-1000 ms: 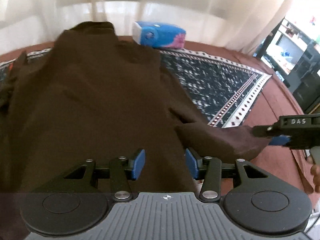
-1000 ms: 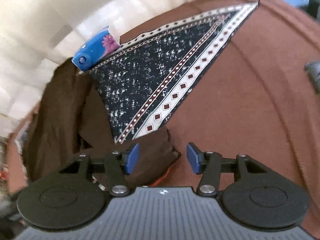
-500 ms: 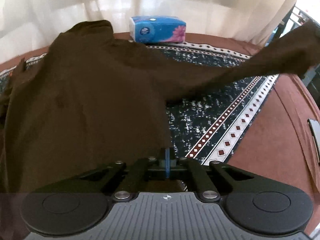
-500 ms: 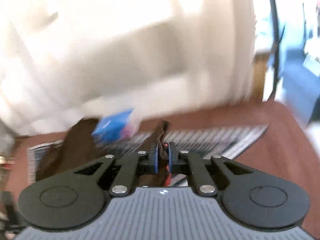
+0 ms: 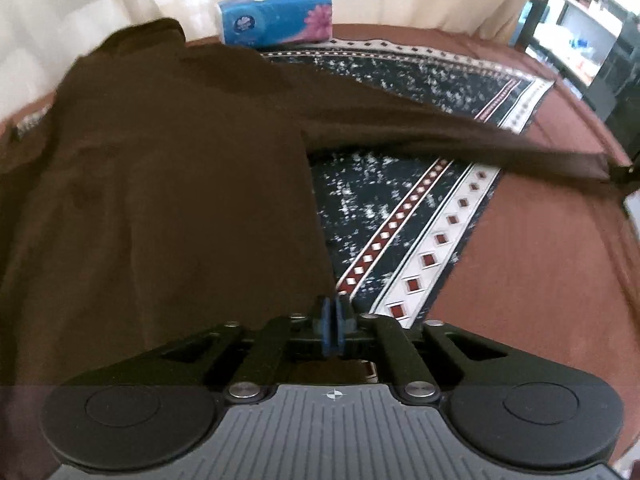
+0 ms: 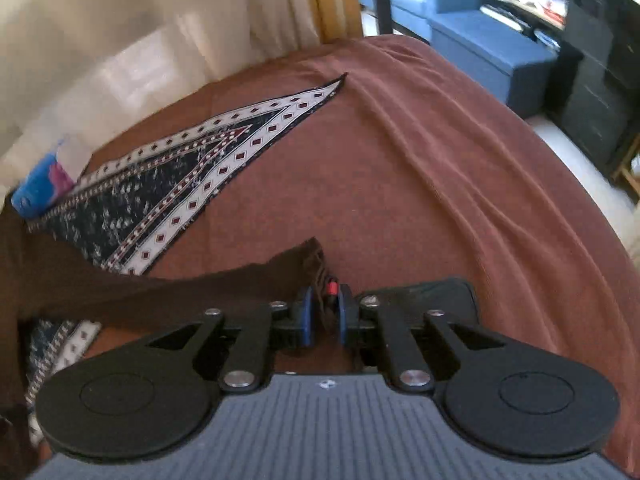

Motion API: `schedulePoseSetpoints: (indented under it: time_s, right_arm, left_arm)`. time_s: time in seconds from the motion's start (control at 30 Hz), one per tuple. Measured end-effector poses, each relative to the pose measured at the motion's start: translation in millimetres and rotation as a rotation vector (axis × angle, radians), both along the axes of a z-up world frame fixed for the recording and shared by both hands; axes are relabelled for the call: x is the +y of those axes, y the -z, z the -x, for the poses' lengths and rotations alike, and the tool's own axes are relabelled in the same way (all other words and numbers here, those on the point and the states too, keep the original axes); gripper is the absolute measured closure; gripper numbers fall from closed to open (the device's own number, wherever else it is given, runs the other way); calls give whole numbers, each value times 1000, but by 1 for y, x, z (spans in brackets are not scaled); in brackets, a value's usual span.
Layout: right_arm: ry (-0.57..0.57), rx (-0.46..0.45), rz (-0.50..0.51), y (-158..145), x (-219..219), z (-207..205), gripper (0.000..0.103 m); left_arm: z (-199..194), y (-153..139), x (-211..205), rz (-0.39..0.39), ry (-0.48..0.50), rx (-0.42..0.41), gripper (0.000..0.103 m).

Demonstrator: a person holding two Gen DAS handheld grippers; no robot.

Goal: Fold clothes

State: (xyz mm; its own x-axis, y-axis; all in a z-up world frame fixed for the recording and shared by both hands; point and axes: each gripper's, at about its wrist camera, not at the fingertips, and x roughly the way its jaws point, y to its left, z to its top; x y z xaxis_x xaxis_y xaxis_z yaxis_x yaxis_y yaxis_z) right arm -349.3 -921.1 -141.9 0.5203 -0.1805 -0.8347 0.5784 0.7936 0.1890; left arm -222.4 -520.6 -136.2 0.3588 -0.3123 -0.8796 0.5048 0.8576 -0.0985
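The brown shirt (image 5: 160, 184) is seen lying spread flat, its body covering the left part of the patterned cloth (image 5: 400, 216) that is laid over the rust-red covered surface (image 6: 440, 184). The collar end lies toward the far edge, just beside the blue tissue pack (image 5: 276, 20) that stands near that edge.

The left claw (image 5: 331, 330) is seen nearly closed at the near right hem of the shirt body; its blue pads are almost together. The jaws are opening, and whether cloth is caught between the pads cannot be told, since the fabric edge runs right up to them. The right claw (image 6: 323, 316) is set narrow around the cuff of the sleeve (image 6: 168, 284); bunched fabric and a small red tag are seen between its pads, and its jaws are opening too, so the cuff looks about to be let go rather than firmly pinched. In the left wrist view the sleeve is seen stretched out straight from the shoulder toward the right edge of the surface, across the patterned cloth.

By the look of things, the task is judged to be at an early stage: the garment has been laid out and one sleeve drawn straight, but no fold is visible in the body. The sleeves remain to be brought in across the body, and the body itself to be folded over. The other sleeve is hardly shown at the left border, so its state cannot be judged.
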Motion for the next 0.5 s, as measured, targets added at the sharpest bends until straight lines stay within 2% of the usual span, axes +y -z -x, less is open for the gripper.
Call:
schedulePoseSetpoints:
  time_s: [0.03,0.07,0.1,0.17,0.23,0.33,0.43,0.5]
  right_arm:
    - [11,15,16,-7,2,1,62]
    - [26,37,83,-17,3,-1,44]
    - [40,39,158,-31,6,-1,42]
    - [49,2,269,-59,18,-1,42]
    - [2,-76,306,-88,39,-6,42]
    - [-138,-200,222,-115,86,-24,42]
    - [-298,-265,125,-120,150,-54,42]
    - [-411,-278,51,-117,201,-77,42]
  left_arm:
    - [-1,-2,2,15,-5,4,76]
    - [-1,-9,6,27,-16,-16,71]
    - [-3,-18,12,42,-27,-39,66]
    - [-9,-41,36,96,-83,-93,46]
    - [-18,-59,65,130,-137,-144,45]
    - [-44,-80,121,124,-242,-221,34]
    - [-85,-91,190,80,-377,-290,28]
    - [-124,-90,243,73,-476,-299,26]
